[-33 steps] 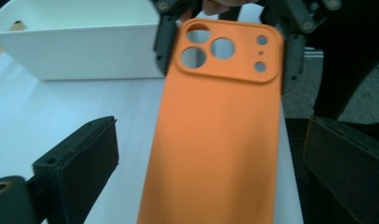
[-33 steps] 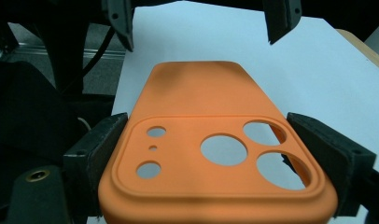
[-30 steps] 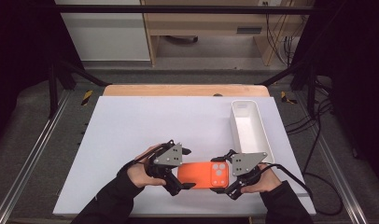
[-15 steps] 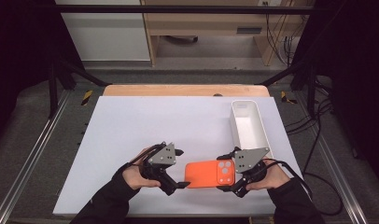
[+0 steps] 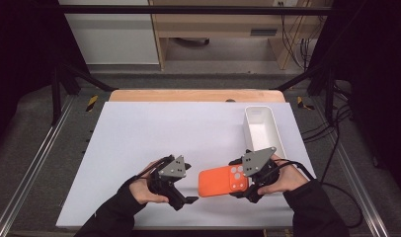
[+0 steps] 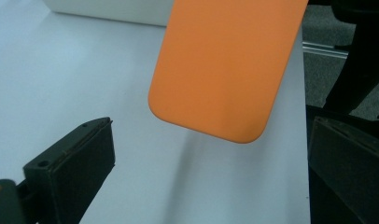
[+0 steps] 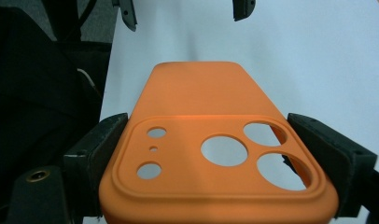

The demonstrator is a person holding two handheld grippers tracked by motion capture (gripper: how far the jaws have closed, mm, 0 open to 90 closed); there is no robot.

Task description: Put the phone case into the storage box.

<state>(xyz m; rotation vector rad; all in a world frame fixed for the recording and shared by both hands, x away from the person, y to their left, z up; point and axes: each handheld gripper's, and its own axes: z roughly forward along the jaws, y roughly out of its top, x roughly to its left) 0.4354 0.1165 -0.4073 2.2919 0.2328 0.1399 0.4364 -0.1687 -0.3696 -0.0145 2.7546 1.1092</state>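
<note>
An orange phone case (image 5: 222, 180) with camera cut-outs hangs just above the white table (image 5: 164, 133), near its front edge. My right gripper (image 5: 243, 183) is shut on the case's camera end; in the right gripper view both pads (image 7: 101, 144) press on the sides of the orange case (image 7: 211, 154). My left gripper (image 5: 184, 198) stands open to the left of the case, apart from it. In the left gripper view the plain end of the case (image 6: 225, 70) floats ahead of the left gripper (image 6: 211, 163), beyond its spread jaws.
A white oblong tray (image 5: 262, 129) stands at the back right of the table, just beyond my right hand. A strip of wooden bench (image 5: 196, 95) shows past the table's far edge. Cables (image 5: 332, 173) trail off to the right.
My right gripper has lifted the case a little and drawn it right. The left gripper, which was at the case's left end, now stands off it with open jaws.
</note>
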